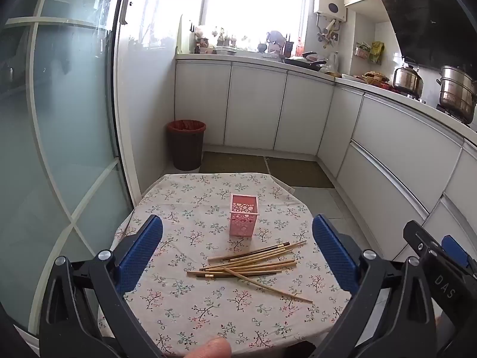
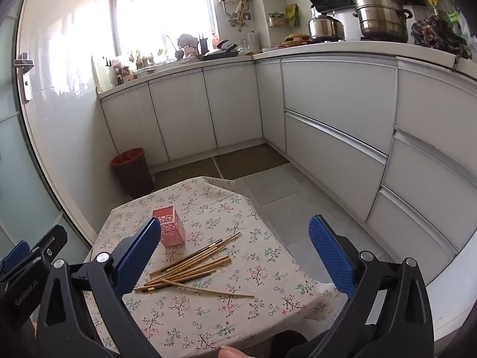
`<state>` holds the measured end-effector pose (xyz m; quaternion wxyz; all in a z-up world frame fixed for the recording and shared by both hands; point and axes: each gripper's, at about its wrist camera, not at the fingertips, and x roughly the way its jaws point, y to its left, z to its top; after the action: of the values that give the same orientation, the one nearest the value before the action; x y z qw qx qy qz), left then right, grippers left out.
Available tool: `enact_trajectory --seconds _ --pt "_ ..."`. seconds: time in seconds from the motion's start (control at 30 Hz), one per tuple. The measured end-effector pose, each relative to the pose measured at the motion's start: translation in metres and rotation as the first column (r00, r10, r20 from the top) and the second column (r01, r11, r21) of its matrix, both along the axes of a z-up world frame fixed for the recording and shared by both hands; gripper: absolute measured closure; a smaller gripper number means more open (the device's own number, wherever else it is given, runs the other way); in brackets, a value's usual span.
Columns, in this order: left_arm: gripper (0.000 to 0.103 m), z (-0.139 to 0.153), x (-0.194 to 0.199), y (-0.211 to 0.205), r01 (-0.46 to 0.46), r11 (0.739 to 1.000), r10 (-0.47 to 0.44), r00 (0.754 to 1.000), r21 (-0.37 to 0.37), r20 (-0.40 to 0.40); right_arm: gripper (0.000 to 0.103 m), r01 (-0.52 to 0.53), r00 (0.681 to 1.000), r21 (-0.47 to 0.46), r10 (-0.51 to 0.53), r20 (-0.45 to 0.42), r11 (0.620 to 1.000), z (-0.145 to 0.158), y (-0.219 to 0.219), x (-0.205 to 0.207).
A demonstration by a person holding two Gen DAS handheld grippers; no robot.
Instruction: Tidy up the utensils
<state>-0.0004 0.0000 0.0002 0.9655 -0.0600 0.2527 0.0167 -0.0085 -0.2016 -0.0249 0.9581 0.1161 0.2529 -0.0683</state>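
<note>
Lying loose beside pink holder (image 1: 243, 219), chopsticks (image 1: 250, 264) unobstructed.

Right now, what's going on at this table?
A person holds two grippers above the table, both open and empty. The left gripper and right gripper touch nothing. A loose pile of chopsticks lies on the cloth beside the upright pink holder, which looks empty. Sorting hasn't started.

One pink perforated holder (image 1: 243, 219) stood on cloth-covered surface (image 1: 184, 307). Chopsticks (image 1: 247, 264) lay in one loose pile, roughly ten, overlap prevented exact count. One red-lined waste bin (image 1: 186, 144) on floor. Two steel pots (image 1: 456, 95) on counter.
</note>
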Motion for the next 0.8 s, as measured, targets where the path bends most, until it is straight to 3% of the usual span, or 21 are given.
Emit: enact_trajectory --seconds 0.8 --pt "0.007 0.0005 -0.0033 -0.0050 0.008 1.000 -0.008 1.000 0.015 0.003 0.006 0.000 1.000 -0.011 0.000 0.001 1.000 -0.0031 0.0053 -0.0012"
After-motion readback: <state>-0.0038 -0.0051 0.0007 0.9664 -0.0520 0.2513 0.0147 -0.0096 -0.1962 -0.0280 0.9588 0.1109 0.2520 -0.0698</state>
